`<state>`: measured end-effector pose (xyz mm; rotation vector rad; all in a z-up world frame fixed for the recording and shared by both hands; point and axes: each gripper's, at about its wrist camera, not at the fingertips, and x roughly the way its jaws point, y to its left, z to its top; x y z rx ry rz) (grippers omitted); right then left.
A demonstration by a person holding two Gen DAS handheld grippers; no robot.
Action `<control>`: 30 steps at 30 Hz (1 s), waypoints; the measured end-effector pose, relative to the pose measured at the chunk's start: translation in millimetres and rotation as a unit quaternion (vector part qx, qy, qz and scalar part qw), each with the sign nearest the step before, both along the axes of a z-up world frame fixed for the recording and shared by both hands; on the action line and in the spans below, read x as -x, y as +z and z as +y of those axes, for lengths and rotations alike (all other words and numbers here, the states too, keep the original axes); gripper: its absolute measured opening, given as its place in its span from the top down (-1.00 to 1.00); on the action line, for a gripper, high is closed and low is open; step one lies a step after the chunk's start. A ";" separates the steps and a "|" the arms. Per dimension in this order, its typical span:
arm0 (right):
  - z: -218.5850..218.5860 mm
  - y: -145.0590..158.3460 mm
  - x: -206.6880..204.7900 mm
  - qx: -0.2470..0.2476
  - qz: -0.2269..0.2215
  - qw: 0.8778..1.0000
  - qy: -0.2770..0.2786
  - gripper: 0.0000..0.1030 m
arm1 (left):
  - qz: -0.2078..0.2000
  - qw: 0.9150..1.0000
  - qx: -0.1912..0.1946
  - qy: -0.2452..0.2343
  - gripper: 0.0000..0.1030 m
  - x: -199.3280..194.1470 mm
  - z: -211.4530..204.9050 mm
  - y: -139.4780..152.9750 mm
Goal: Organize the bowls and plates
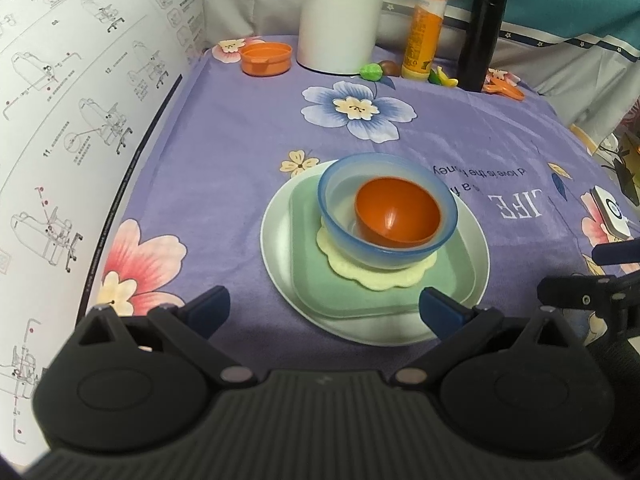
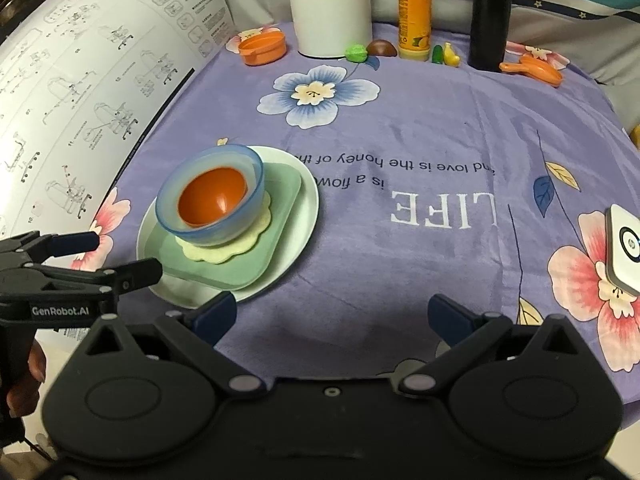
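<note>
I see the dishes already nested in one pile: an orange bowl (image 1: 396, 212) sits inside a blue bowl (image 1: 387, 216), which rests on a pale scalloped mat (image 1: 378, 276), on a green square plate (image 1: 352, 292), on a round white plate (image 1: 276, 240) at the bottom. The pile stands on the purple flowered cloth (image 1: 240, 160) covering the tabletop, near its left side and close to a large sheet of printed assembly drawings (image 1: 80, 100).

My left tool (image 1: 324, 308) has its jaws spread wide and holds nothing. The pile lies straight ahead of it, with the white plate's near rim just between and beyond the fingertips. My right tool (image 2: 332, 314) is also spread wide and empty, over bare cloth; from it the pile lies ahead and well off to the left. So I judge the left tool the nearer one and the better placed for any further handling of the pile. The stack is roughly round, so no long axis dictates the approach.

Beyond the pile, at the far edge of the cloth, stand a white jug (image 1: 340, 16), a yellow-orange bottle (image 1: 426, 24) and a black cylinder (image 1: 482, 36), with a small orange dish (image 1: 266, 58) to the jug's left. I judge the stacking nearly or fully done.
</note>
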<state>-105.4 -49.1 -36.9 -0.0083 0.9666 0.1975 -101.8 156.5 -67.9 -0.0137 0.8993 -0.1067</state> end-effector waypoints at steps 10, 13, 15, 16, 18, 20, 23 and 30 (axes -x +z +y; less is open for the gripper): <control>4.4 -1.6 -2.1 0.006 0.003 1.000 0.001 -1.00 | 0.000 1.000 -0.004 0.001 -1.00 0.4 0.9 -0.5; 5.2 -1.2 -2.1 0.008 0.003 1.000 0.000 -1.00 | -0.001 1.000 -0.005 0.002 -1.00 0.6 1.3 0.1; 5.8 -0.7 -1.8 0.009 0.002 1.000 -0.001 -1.00 | -0.002 1.000 -0.006 0.003 -1.00 0.5 1.1 0.6; 5.9 -0.4 -1.8 0.010 0.001 1.000 -0.001 -1.00 | -0.002 1.000 -0.006 0.003 -1.00 0.5 1.2 1.0; 6.0 0.3 -1.3 0.011 0.000 1.000 -0.001 -1.00 | -0.002 1.000 -0.007 0.003 -1.00 0.7 1.1 1.1; 6.0 0.9 -0.7 0.011 -0.001 1.000 0.000 -1.00 | -0.004 1.000 -0.008 0.004 -1.00 0.6 0.5 1.5; 5.8 1.2 -0.8 0.012 -0.001 1.000 0.000 -1.00 | -0.003 1.000 -0.008 0.004 -1.00 0.4 1.0 2.1; 5.2 2.2 -0.9 0.013 0.000 1.000 0.000 -1.00 | 0.002 1.000 0.000 -0.001 -1.00 0.6 2.4 1.9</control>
